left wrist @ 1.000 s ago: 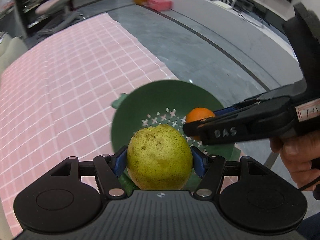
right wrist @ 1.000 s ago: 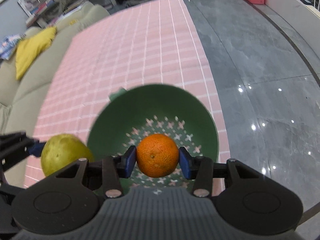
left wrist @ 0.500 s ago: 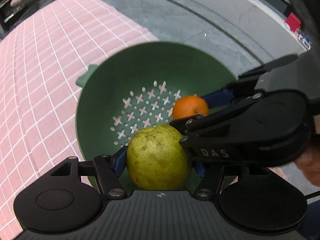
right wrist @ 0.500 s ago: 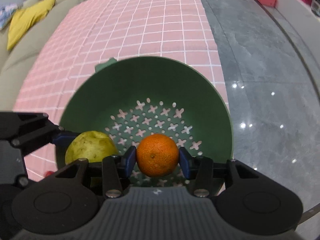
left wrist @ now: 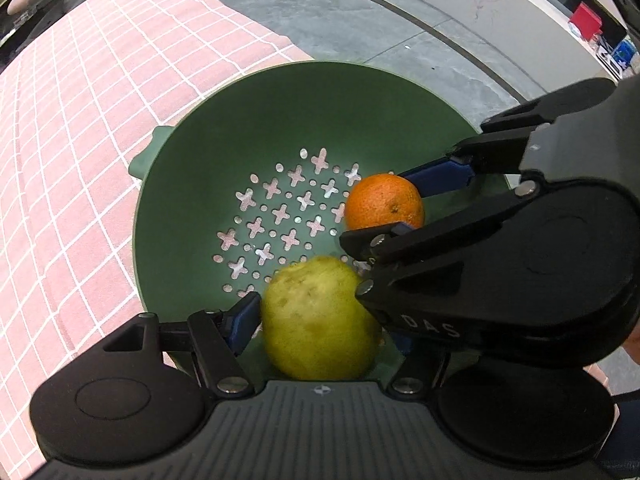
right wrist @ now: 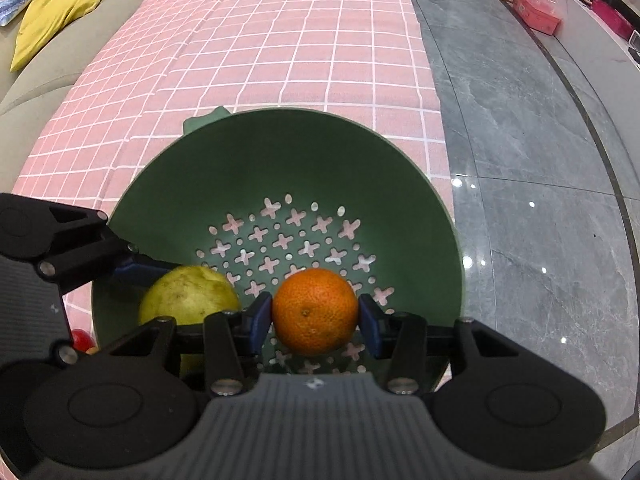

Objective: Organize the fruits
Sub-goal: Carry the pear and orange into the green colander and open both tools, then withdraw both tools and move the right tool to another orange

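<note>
A dark green plastic colander bowl [right wrist: 280, 160] with cross-shaped and round holes in its bottom is seen at the centre of both views, set on a pink cloth with a white grid [right wrist: 260, 40] beside a grey polished floor [right wrist: 520, 160]. In the right wrist view, a round orange mandarin [right wrist: 315, 311] is held low in the frame between the blue pads of the right gripper [right wrist: 316, 320], both pads pressed to its sides, over the perforated bottom. A yellow-green speckled pear [left wrist: 320, 318] is seen at lower centre of the left wrist view, inside the bowl near its near wall. The jaws of the left gripper [left wrist: 324, 328] have just been opening; the pear is between them, a narrow gap is seen at the left blue pad [left wrist: 242, 322], and the right pad is hidden behind the right gripper's body. A yellow cushion [right wrist: 52, 12] is noted on a beige sofa [right wrist: 52, 76] at upper left of the right wrist view.
</note>
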Available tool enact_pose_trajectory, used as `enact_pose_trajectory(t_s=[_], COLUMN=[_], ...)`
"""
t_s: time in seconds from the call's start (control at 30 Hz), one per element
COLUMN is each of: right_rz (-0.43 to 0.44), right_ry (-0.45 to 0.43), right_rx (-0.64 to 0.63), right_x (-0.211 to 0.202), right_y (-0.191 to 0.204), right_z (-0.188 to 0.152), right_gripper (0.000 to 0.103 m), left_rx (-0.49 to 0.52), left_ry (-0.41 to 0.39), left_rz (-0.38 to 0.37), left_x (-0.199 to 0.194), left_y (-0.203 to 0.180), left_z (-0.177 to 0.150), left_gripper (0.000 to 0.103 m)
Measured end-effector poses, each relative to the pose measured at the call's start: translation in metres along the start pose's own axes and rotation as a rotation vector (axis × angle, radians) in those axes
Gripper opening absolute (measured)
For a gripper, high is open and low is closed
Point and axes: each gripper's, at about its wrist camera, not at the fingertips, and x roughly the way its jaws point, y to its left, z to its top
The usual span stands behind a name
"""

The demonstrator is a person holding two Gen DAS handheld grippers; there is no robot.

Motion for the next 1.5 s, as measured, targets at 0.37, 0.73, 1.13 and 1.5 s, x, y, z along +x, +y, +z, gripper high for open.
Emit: enact_pose_trajectory(t_s=[0.37, 0.73, 1.13, 1.5], right_rz=[0.049, 0.105, 0.090, 0.065], right_ry=[-0.083, -0.188, -0.257, -0.203], right_rx=[0.078, 0.056, -0.030, 0.005], right_x=[-0.026, -0.074, -0.124, -0.142], right_y=[-0.015, -0.004, 0.042, 0.058], right_z=[0.005, -0.007, -0.106, -0.206], right_gripper=[0.053, 0.052, 0.052, 0.059], left_rx=[-0.112, -0.355, -0.535, -0.416], left_ry=[-0.107, -0.274, -0.363, -0.350], left_rz=[-0.010, 0.067, 0.196, 0.038], left_x=[-0.050, -0.147, -0.175, -0.147], left_y=[0.009, 0.016, 0.005, -0.016], left_z=[-0.005, -0.103, -0.224, -0.279], left_gripper=[0.085, 0.085, 0.085, 0.089])
